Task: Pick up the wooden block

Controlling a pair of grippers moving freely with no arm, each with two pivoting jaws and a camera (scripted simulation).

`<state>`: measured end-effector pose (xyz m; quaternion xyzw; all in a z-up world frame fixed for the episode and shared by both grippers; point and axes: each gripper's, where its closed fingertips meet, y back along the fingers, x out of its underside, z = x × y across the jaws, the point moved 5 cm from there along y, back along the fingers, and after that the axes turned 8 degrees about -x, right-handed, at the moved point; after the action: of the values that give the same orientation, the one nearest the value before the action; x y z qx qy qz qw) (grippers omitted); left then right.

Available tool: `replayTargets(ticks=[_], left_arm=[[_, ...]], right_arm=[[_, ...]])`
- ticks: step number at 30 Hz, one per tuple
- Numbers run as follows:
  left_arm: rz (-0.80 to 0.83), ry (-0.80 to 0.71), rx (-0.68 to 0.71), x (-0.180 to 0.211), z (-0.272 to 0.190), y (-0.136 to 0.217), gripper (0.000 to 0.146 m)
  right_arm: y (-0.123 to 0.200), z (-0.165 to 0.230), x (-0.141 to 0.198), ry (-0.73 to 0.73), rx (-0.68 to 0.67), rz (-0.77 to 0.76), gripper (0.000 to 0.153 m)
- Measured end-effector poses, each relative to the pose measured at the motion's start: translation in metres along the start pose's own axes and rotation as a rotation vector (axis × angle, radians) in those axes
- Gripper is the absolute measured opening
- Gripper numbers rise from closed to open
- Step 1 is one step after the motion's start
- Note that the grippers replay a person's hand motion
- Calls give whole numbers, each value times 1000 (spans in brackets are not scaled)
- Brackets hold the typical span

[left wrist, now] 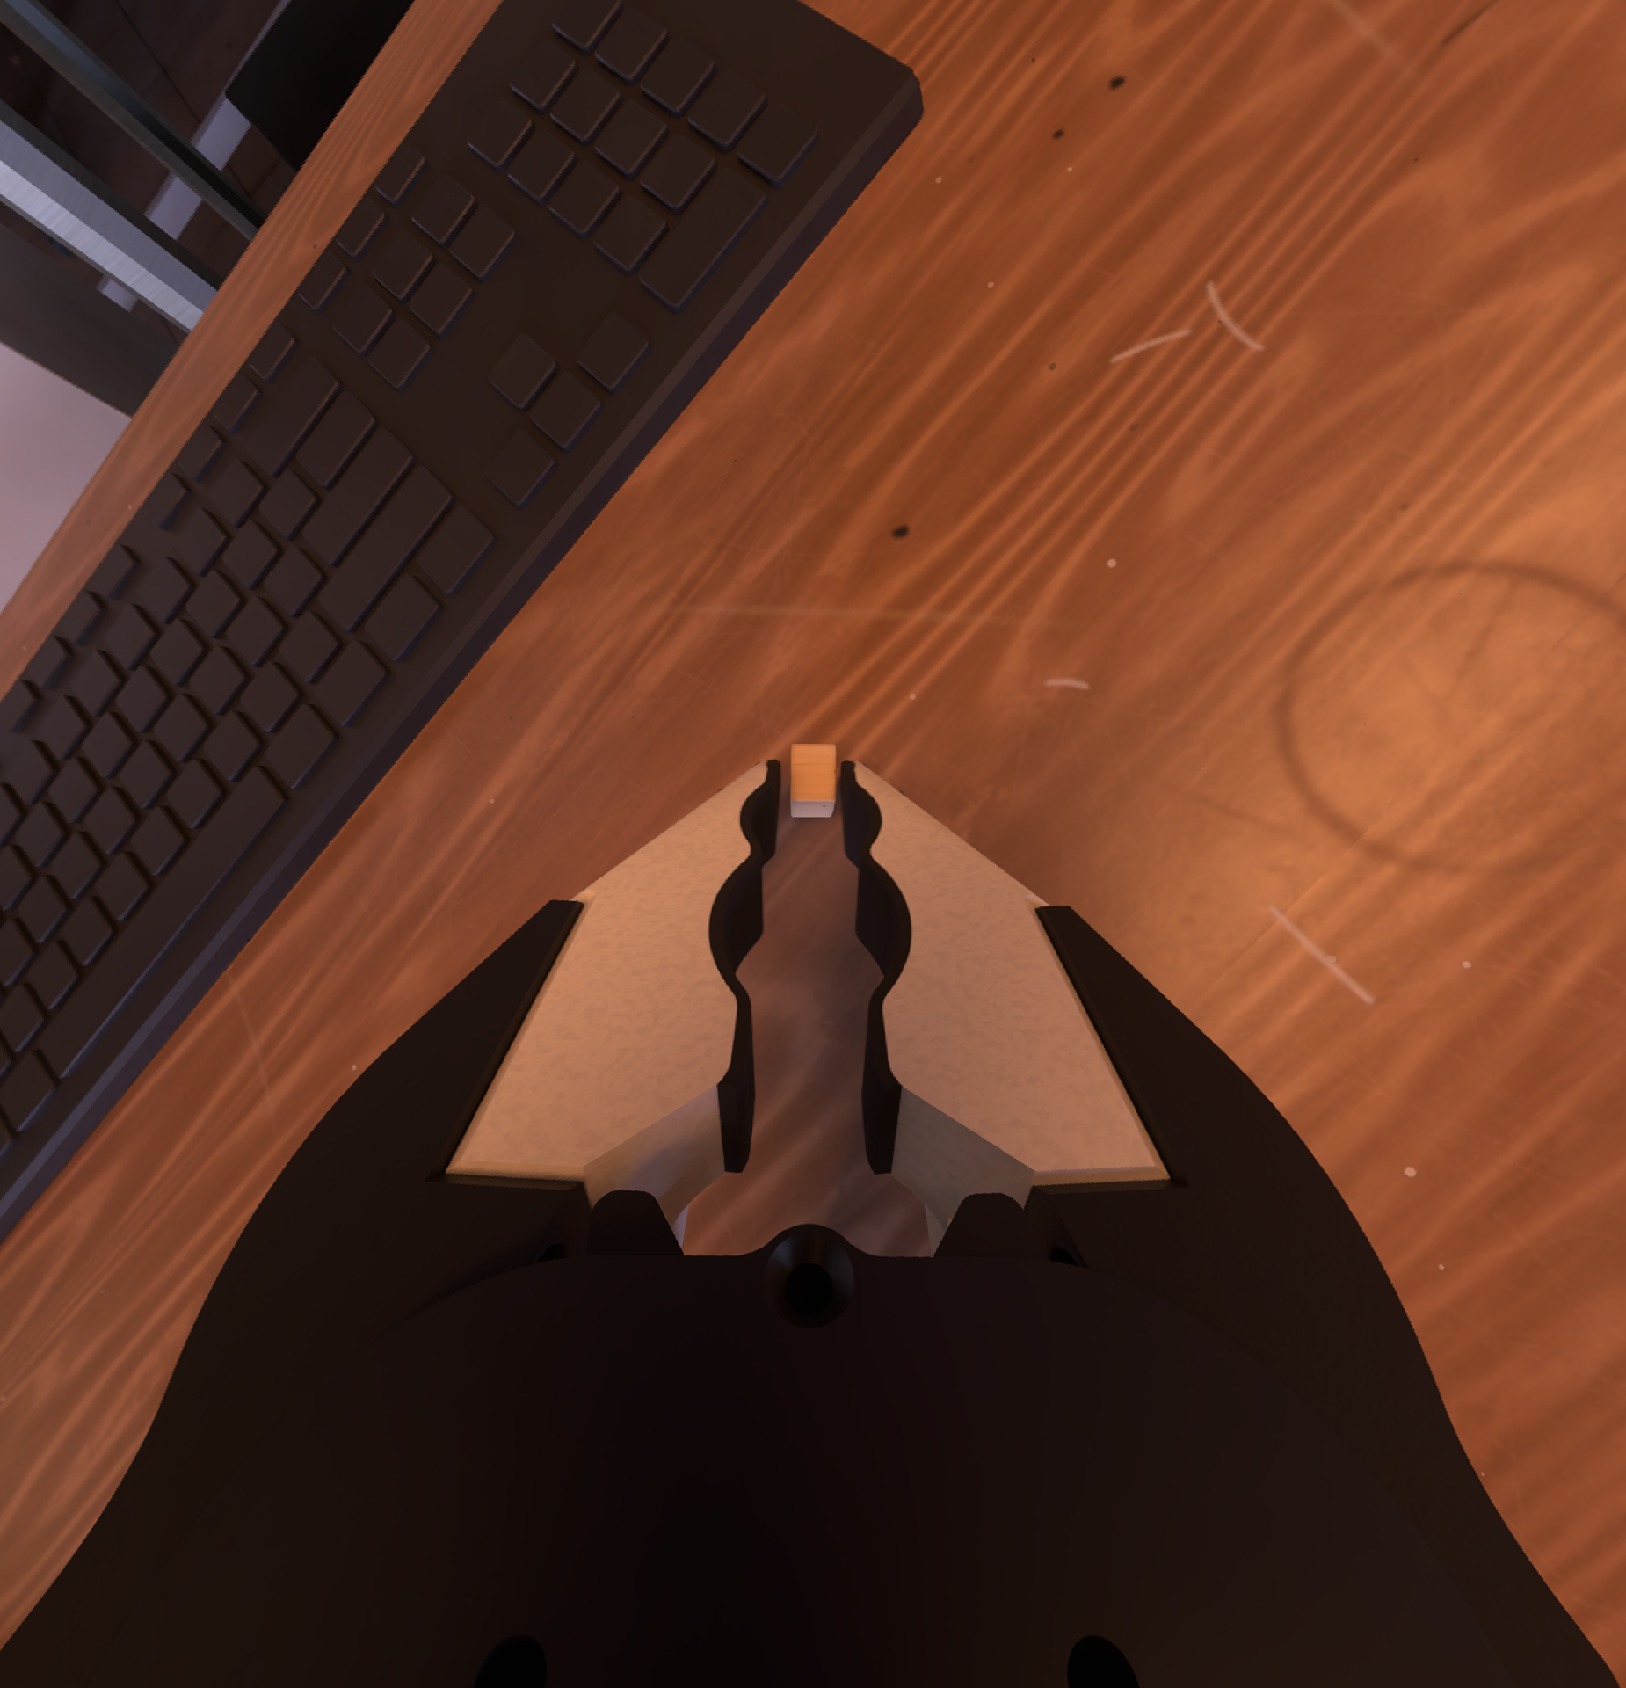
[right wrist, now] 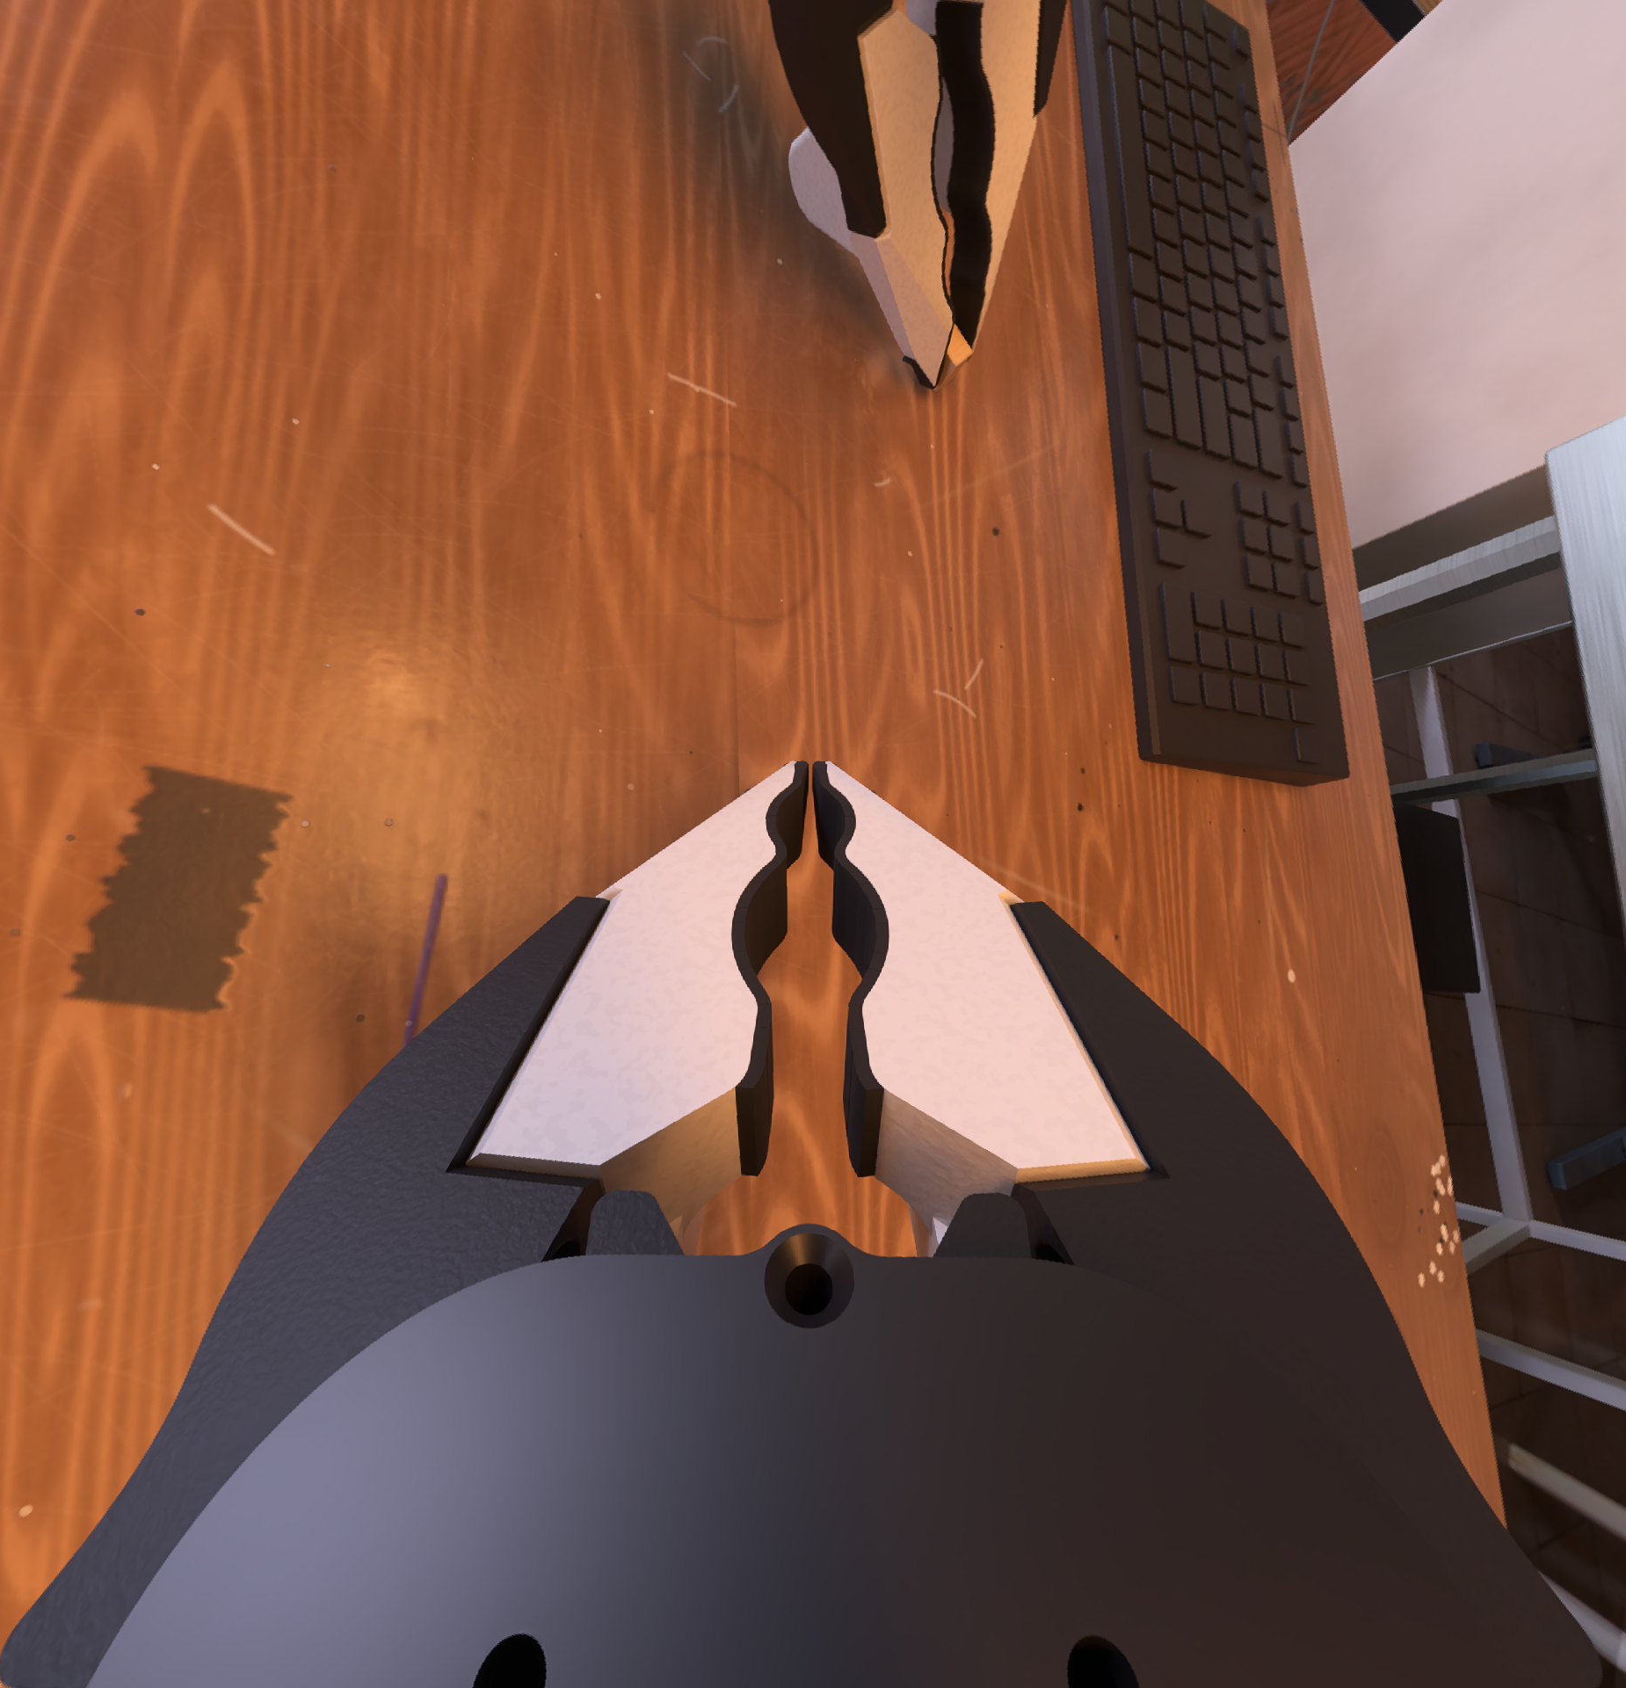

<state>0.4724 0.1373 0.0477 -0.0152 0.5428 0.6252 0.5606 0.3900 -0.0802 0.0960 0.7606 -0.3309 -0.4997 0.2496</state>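
The wooden block is a small orange cube with a pale near face. It sits between the fingertips of my left gripper, whose jaws are closed to the block's width on the wooden table. In the right wrist view the left gripper points down at the table far ahead, with the block showing at its tip. I cannot tell whether the block is off the table. My right gripper is shut and empty above the table.
A black keyboard lies left of the block along the table edge; it also shows in the right wrist view. A dark jagged patch and a thin purple stick lie on the table. A metal frame stands beyond the edge.
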Motion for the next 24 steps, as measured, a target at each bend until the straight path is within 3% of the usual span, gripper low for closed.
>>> replayTargets(ticks=[6,15,24], left_arm=[[-113,-66,-18,-21,-13,27,9],[-426,-541,-51,-77,-99,80,9],[-529,-672,-108,-87,-127,87,9]], right_arm=[[5,-5,-2,-56,-4,-62,1],[11,-7,-4,-156,-64,-166,7],[8,-5,-7,-160,-86,-206,17]])
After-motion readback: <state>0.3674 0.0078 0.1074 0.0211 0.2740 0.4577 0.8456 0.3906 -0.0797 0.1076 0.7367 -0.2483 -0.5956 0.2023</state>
